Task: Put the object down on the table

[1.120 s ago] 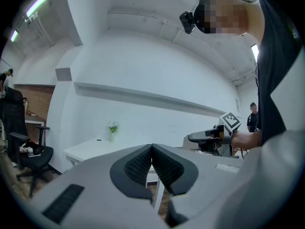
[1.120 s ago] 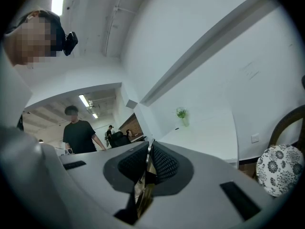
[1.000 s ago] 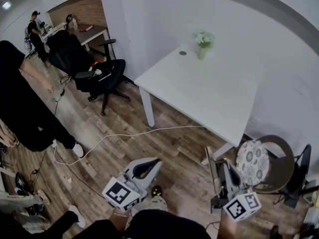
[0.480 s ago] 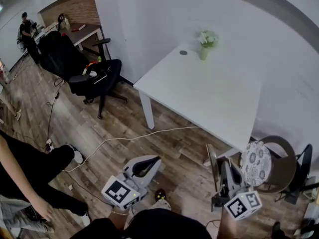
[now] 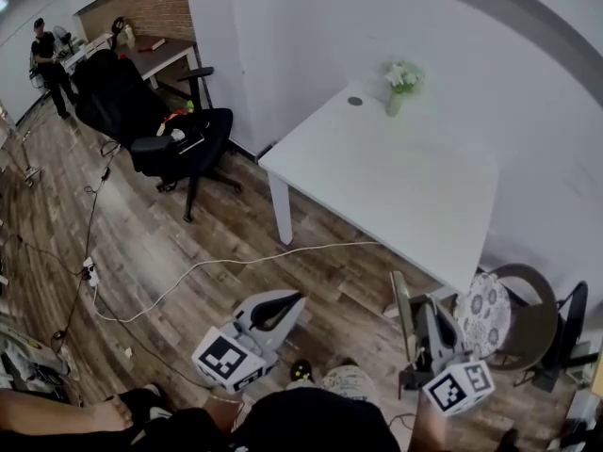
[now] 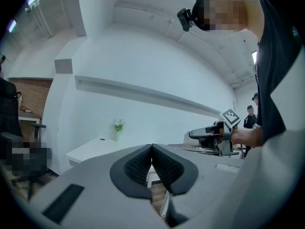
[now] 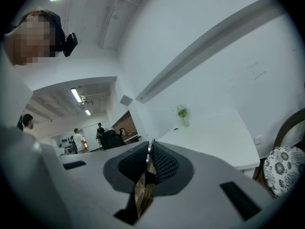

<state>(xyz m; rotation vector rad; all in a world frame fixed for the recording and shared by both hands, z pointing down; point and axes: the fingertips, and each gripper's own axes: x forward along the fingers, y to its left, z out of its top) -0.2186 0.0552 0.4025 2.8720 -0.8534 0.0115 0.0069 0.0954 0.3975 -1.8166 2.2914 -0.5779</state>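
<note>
Since the thin flat object (image 7: 143, 191) is pinched edge-on between the fingers of the right gripper (image 7: 149, 150) and held low over the wooden floor, well short of the white desk (image 5: 396, 186), the step in hand looks like the carry. I would keep that narrow grip firm and aim for the bare near half of the desk, away from the vase of flowers (image 5: 400, 88) at its far corner. The fingers should part only once the object rests on the surface. The cushioned chair (image 5: 485, 309) stands just beside the right gripper, so it needs a clear berth. The left gripper (image 6: 152, 149) has its fingers pressed together with nothing between them. A cable (image 5: 236, 262) crosses the floor ahead.
</note>
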